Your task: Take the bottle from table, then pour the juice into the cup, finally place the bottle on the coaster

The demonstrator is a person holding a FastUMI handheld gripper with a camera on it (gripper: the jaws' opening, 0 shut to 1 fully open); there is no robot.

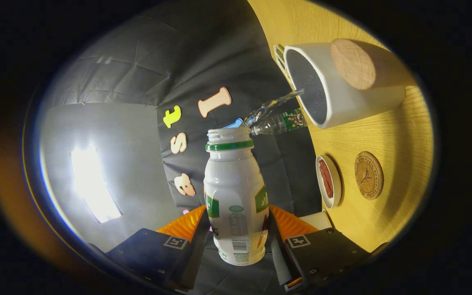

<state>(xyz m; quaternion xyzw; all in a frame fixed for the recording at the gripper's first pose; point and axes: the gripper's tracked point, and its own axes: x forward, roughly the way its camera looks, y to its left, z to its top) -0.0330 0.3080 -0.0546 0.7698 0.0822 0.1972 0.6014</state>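
Now pouring: fingers (236, 229) clamp bottle (235, 196); keep tilt steady, stream aimed w/in cup (334, 88) rim, no splash on worktop (387, 135).

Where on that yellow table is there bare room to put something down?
Bare wood lies past the cork coaster, and between it and the white cup. It is crowded between the coaster and the small dish. The gripper holds the bottle.

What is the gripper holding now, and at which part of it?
The gripper holds the white bottle, with its two orange fingers pressing on opposite sides of the lower body, well below the green-ringed open neck.
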